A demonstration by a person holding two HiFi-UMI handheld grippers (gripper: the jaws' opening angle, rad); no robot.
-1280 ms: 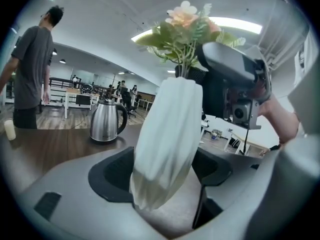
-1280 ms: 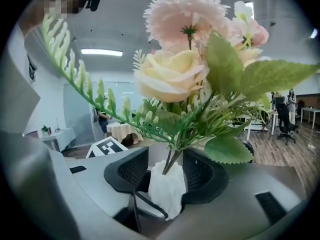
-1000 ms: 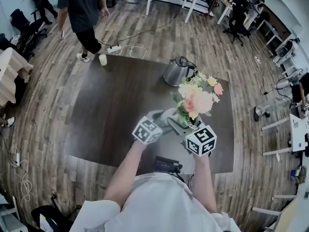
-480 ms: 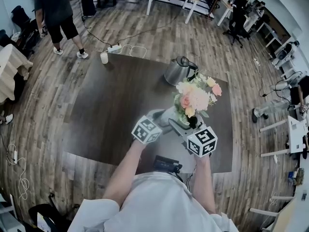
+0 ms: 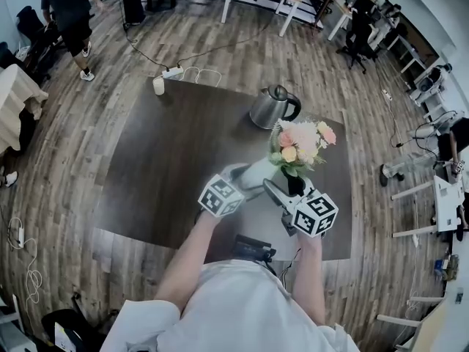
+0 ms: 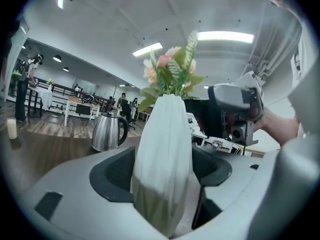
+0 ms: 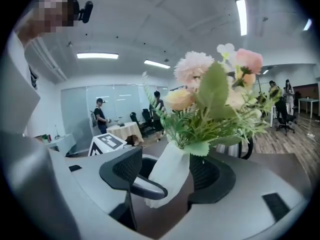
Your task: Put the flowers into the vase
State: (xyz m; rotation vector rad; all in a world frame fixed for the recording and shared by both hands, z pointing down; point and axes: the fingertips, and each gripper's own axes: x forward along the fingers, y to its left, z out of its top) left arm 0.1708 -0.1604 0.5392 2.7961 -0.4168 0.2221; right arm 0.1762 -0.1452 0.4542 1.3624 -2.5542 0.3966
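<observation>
My left gripper [image 5: 245, 176] is shut on the white ribbed vase [image 5: 258, 173], which leans a little above the dark table [image 5: 168, 167]; the vase [image 6: 162, 159] fills the gap between the left gripper's [image 6: 165, 171] pads. A bunch of pink, peach and cream flowers [image 5: 302, 141] with green leaves sticks out of the vase's mouth. The flowers [image 7: 215, 99] rise from the vase [image 7: 167, 179] straight ahead of my right gripper [image 7: 172, 176]. The right gripper [image 5: 284, 189] is open just right of the vase, its pads apart from the stems.
A steel kettle [image 5: 271, 107] stands behind the flowers at the table's far side. A small white cup [image 5: 157, 86] is at the far left corner. A black device [image 5: 254, 249] lies at the near edge. A person [image 5: 69, 6] walks on the wooden floor far left.
The right gripper's jaws have spread and it has rolled and shifted slightly right. The flowers now stand a bit higher in the vase. The person in the background has walked left.
</observation>
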